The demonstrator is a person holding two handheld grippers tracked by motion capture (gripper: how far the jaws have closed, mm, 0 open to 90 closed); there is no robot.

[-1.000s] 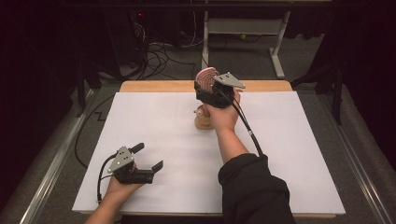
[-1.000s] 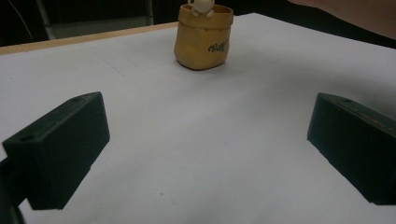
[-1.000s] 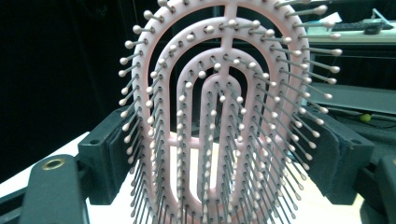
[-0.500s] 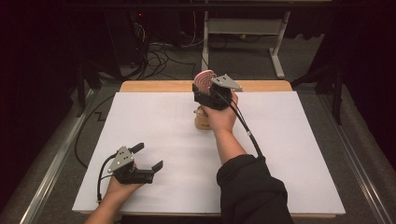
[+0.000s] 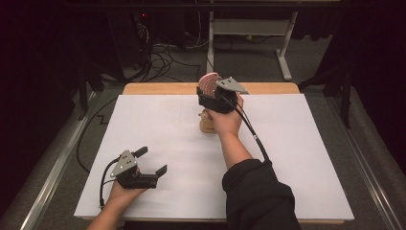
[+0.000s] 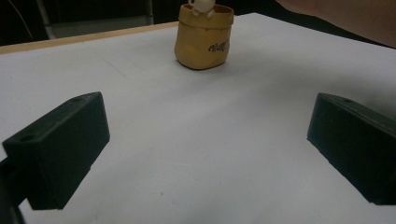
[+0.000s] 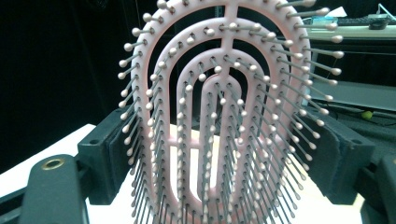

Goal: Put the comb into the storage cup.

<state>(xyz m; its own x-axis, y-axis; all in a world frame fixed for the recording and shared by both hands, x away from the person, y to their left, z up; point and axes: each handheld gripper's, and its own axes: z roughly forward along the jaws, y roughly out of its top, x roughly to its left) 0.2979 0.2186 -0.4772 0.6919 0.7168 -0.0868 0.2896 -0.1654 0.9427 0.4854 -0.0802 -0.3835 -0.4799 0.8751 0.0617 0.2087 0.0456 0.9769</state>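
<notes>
We wear a black long sleeve [image 5: 258, 194] on our right arm; our black, blocky-jawed grippers carry grey three-cornered plates [image 5: 125, 163], trailing black cables [image 5: 251, 132].

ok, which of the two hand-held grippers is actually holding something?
The right hand-held gripper, raised over the tan pot at the far side: its jaws clamp a pink vented hairbrush. The left hand-held gripper is open, with nothing between its jaws.

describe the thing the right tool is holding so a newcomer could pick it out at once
On the white table, look to the far edge, where the right tool is raised above a small tan pot. Between its jaws stands a pink vented hairbrush: concentric oval loops studded with ball-tipped pins, unlike the plain pot beneath.
</notes>
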